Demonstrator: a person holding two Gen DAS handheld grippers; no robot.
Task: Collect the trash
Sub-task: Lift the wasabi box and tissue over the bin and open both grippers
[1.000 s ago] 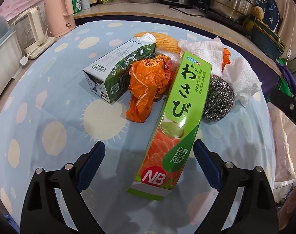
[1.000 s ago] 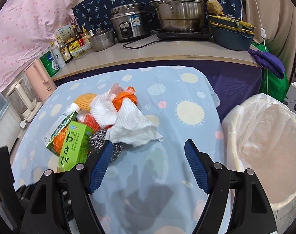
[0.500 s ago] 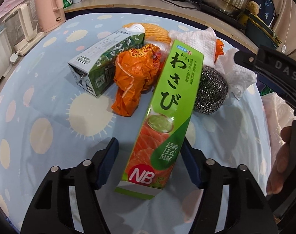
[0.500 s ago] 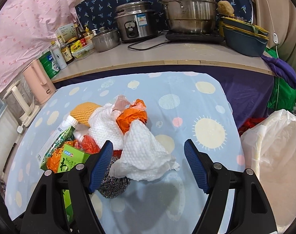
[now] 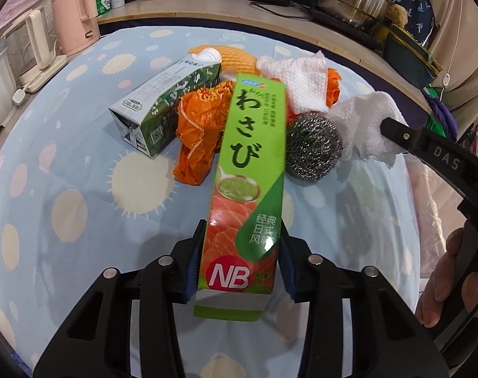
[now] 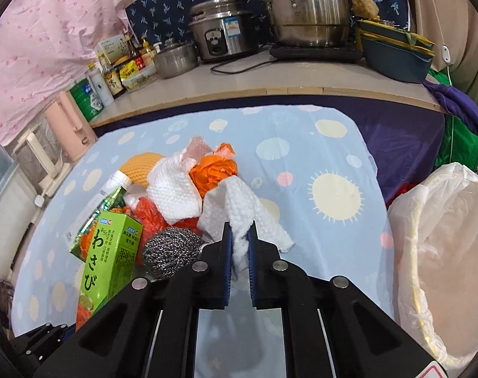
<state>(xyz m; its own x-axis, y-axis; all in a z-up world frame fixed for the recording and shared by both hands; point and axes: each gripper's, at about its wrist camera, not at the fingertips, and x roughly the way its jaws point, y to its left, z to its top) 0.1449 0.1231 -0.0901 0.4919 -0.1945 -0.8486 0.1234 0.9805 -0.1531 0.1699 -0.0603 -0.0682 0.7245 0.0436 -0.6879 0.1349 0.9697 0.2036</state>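
Claws on trash, both at once! The left claw (image 5: 239,263) is closing on the near end of the green wasabi box (image 5: 250,170), blue pads against its sides. The right claw (image 6: 239,252) is pinched almost shut on a fold of white paper towel (image 6: 239,214), just right of the steel scourer (image 6: 171,250). Piled behind the scourer on the bench (image 6: 330,157): an orange wrapper (image 5: 198,129), a milk carton (image 5: 166,104), another towel (image 6: 172,190). The lined bin (image 6: 440,245), right of the bench, looks empty, so I'd say collecting has barely begun; nearly everything is left.
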